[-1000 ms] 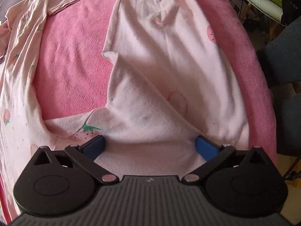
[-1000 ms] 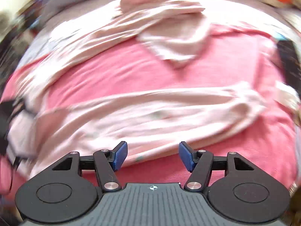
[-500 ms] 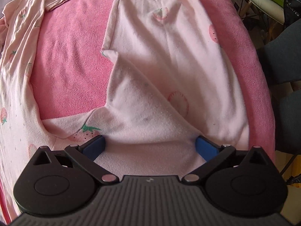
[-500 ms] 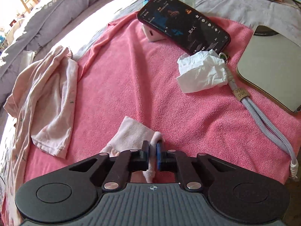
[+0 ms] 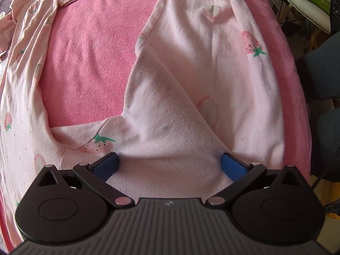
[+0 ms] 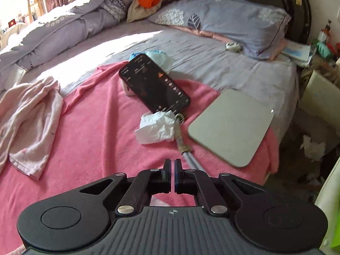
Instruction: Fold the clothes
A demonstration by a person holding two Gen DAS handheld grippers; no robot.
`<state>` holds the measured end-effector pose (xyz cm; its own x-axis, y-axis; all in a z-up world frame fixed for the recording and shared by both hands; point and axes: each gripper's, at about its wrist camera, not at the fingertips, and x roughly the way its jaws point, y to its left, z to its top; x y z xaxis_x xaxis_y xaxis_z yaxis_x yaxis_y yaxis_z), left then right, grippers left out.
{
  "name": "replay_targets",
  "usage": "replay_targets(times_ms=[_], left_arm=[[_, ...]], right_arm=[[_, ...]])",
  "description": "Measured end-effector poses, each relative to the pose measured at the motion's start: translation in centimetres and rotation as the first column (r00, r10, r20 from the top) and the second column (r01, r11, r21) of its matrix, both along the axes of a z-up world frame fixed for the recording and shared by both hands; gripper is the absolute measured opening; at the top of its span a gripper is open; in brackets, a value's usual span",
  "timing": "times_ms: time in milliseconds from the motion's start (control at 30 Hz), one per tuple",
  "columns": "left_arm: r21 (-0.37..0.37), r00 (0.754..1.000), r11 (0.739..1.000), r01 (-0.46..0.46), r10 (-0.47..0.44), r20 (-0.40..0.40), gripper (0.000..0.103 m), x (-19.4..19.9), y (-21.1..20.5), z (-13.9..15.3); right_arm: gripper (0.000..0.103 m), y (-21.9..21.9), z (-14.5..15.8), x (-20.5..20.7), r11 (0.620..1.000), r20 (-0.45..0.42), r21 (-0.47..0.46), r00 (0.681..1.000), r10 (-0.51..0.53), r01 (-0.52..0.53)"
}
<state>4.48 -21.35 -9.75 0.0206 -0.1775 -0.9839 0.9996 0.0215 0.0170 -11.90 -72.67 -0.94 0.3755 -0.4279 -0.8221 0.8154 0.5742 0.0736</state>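
Pale pink strawberry-print trousers (image 5: 223,68) lie on a pink towel (image 5: 89,59). One folded-over flap runs down between the blue pads of my left gripper (image 5: 169,163), which is open wide just above the cloth. A second pink garment (image 5: 23,48) lies along the left; it also shows in the right wrist view (image 6: 29,125). My right gripper (image 6: 172,165) has its jaws closed together, raised over the towel (image 6: 102,140). A bit of pale cloth (image 6: 158,200) shows under its linkage; whether the fingers pinch it I cannot tell.
On the towel ahead of the right gripper lie a black phone (image 6: 154,85), a crumpled tissue (image 6: 157,127), a grey strap (image 6: 187,150) and a flat grey pad (image 6: 231,125). Behind are pillows (image 6: 223,21) and a duvet (image 6: 63,29). The bed edge and a chair (image 5: 323,68) are right of the trousers.
The right gripper shut on a pink cloth tip half a second ago, then lifted and tilted up toward the pillows. The left gripper stayed open and moved slightly forward.
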Motion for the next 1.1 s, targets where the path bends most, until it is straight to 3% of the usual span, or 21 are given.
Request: replay_targets(times_ms=[67, 100, 200, 233, 300, 333, 367, 400, 433, 633, 733, 800, 867, 1000, 1067, 1100], left_arm=[[0.005, 1.000, 1.000, 0.003, -0.003, -0.003, 0.103, 0.1, 0.3, 0.0], [0.007, 1.000, 1.000, 0.004, -0.004, -0.006, 0.103, 0.1, 0.3, 0.0], [0.013, 1.000, 1.000, 0.010, -0.010, -0.011, 0.103, 0.1, 0.2, 0.0], [0.015, 1.000, 1.000, 0.012, -0.012, -0.011, 0.103, 0.1, 0.4, 0.0], [0.018, 1.000, 1.000, 0.014, -0.014, -0.012, 0.103, 0.2, 0.8, 0.1], [0.019, 1.000, 1.000, 0.014, -0.014, -0.011, 0.103, 0.2, 1.1, 0.1], [0.019, 1.000, 1.000, 0.012, -0.012, -0.010, 0.103, 0.3, 1.4, 0.1], [0.019, 1.000, 1.000, 0.009, -0.009, -0.007, 0.103, 0.3, 1.6, 0.2], [0.023, 1.000, 1.000, 0.003, -0.003, -0.003, 0.103, 0.3, 1.8, 0.3], [0.009, 0.992, 0.997, -0.082, 0.081, 0.092, 0.100, 0.3, 2.9, 2.8], [-0.021, 0.990, 0.995, -0.096, 0.098, 0.105, 0.100, -0.2, -1.1, 4.1], [0.011, 0.992, 0.998, -0.067, 0.065, 0.110, 0.100, -1.5, -1.9, 3.3], [0.059, 0.993, 0.998, -0.037, 0.031, 0.113, 0.100, -2.5, -3.1, 1.8], [0.061, 0.992, 0.994, -0.093, 0.087, 0.090, 0.103, -2.2, -3.1, 1.2], [0.069, 0.990, 0.989, -0.127, 0.123, 0.067, 0.103, -1.8, -2.7, 1.5], [0.073, 0.989, 0.987, -0.144, 0.140, 0.055, 0.103, -1.5, -2.5, 1.6]], right_arm=[[0.010, 0.4, -0.5, 0.9, 0.997, -0.009, -0.009, 0.997, 0.083, -0.083], [0.019, 0.8, -0.8, 1.9, 0.989, -0.036, -0.031, 0.989, 0.142, -0.143], [0.066, 1.4, -2.7, 5.4, 0.951, -0.154, -0.047, 0.943, 0.296, -0.307], [0.068, 1.5, -3.4, 6.4, 0.934, -0.193, -0.039, 0.920, 0.342, -0.355], [0.065, 1.6, -5.7, 7.8, 0.905, -0.279, 0.081, 0.862, 0.423, -0.418], [0.048, 1.9, -6.4, 7.8, 0.891, -0.293, 0.125, 0.842, 0.453, -0.436], [0.039, 2.2, -6.4, 7.6, 0.883, -0.282, 0.132, 0.837, 0.468, -0.450], [0.014, 2.7, -6.0, 7.4, 0.876, -0.265, 0.132, 0.835, 0.482, -0.464], [0.010, 3.1, -5.5, 7.3, 0.876, -0.265, 0.123, 0.835, 0.482, -0.466], [0.010, 4.6, -0.4, 5.7, 0.886, -0.279, -0.154, 0.879, 0.386, -0.438], [0.010, 4.3, 1.1, 5.5, 0.866, -0.325, -0.296, 0.895, 0.306, -0.403], [0.010, 3.3, 0.6, 5.5, 0.883, -0.330, -0.288, 0.904, 0.270, -0.369], [0.010, 2.1, -1.9, 5.7, 0.903, -0.354, -0.246, 0.900, 0.254, -0.352], [0.013, 1.9, -7.9, 6.1, 0.893, -0.470, -0.179, 0.833, 0.292, -0.414], [0.018, 2.7, -8.6, 5.9, 0.858, -0.480, -0.244, 0.825, 0.299, -0.452], [0.027, 2.8, -7.9, 5.6, 0.856, -0.470, -0.262, 0.834, 0.290, -0.445]])
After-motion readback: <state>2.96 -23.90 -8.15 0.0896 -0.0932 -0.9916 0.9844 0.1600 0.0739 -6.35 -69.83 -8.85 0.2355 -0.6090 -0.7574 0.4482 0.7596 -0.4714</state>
